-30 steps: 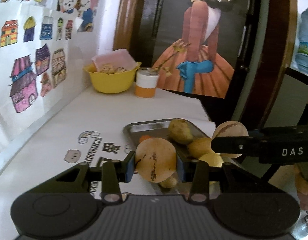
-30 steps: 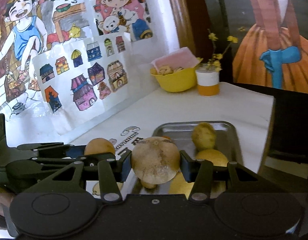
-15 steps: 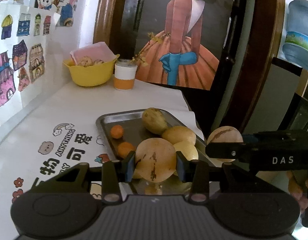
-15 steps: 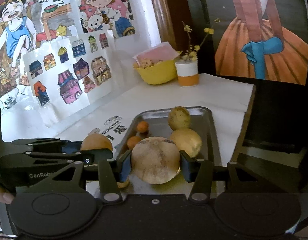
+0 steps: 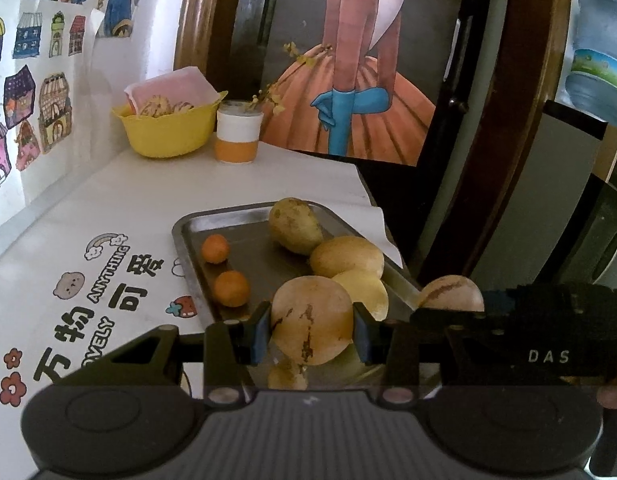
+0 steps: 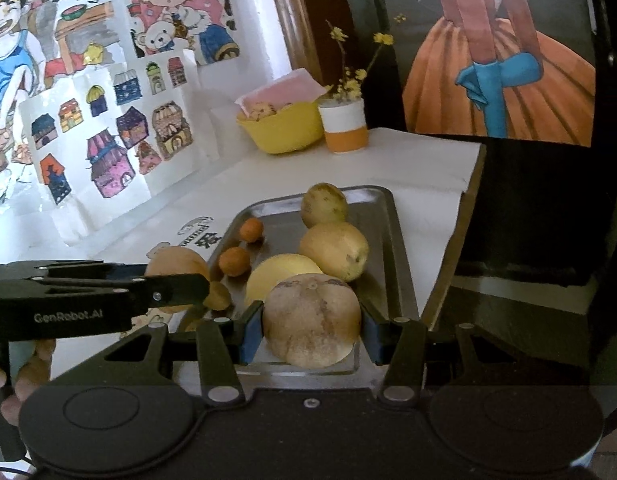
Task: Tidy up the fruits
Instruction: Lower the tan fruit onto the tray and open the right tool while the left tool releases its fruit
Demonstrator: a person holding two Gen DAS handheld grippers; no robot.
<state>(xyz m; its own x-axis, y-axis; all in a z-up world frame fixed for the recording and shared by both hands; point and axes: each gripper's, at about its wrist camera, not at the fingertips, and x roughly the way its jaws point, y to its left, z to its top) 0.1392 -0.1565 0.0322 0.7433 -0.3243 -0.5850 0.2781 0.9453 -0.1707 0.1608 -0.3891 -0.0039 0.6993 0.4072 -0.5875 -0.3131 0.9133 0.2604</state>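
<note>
In the left wrist view we see the left gripper [image 5: 311, 330] low in the centre of the frame, its jaws closed about halfway on a tan round fruit [image 5: 311, 325] streaked with brown, held above the near end of the metal tray [image 5: 196, 224]. The right gripper [image 6: 311, 330] likewise sits low in the centre of its own view, jaws clamped from both sides on a pale mottled fruit [image 6: 311, 319] over the tray's near edge. In the tray we count two small orange fruits [image 5: 215, 249] along its left side, an olive-yellow fruit [image 5: 294, 225] at the far end, and two yellow fruits [image 5: 346, 256] nearer us, touching each other. The tray rests on a white surface [image 5: 108, 200] printed with cartoon lettering. In the upper left of the frame stand a yellow bowl [image 5: 164, 130] and, just beside it, an orange-and-white cup [image 5: 237, 134] holding yellow flowers.
</note>
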